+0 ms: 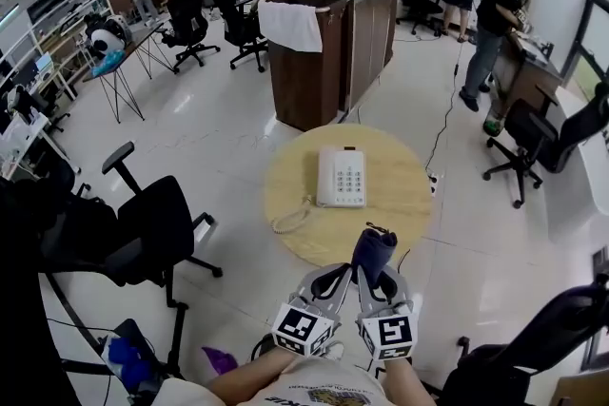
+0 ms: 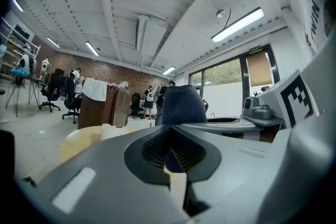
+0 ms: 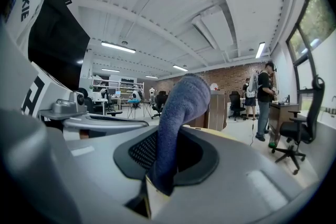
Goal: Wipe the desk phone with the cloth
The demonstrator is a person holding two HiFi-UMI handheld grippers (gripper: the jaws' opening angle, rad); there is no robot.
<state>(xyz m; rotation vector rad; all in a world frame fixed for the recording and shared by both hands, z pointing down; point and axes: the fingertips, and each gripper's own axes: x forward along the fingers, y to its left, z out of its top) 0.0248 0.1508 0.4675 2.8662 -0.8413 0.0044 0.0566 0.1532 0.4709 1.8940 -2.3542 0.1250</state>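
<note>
A white desk phone lies in the middle of a round wooden table, its coiled cord trailing to the left. My two grippers hang side by side just short of the table's near edge. The right gripper is shut on a dark blue cloth, which sticks up out of its jaws. The left gripper is shut, with nothing seen between its jaws. In the left gripper view the cloth rises just beyond them, and the phone shows low at left.
A black office chair stands left of the table and another to the right. Behind the table is a brown cabinet with a white towel draped on it. A cable runs over the floor. Several people stand at the back.
</note>
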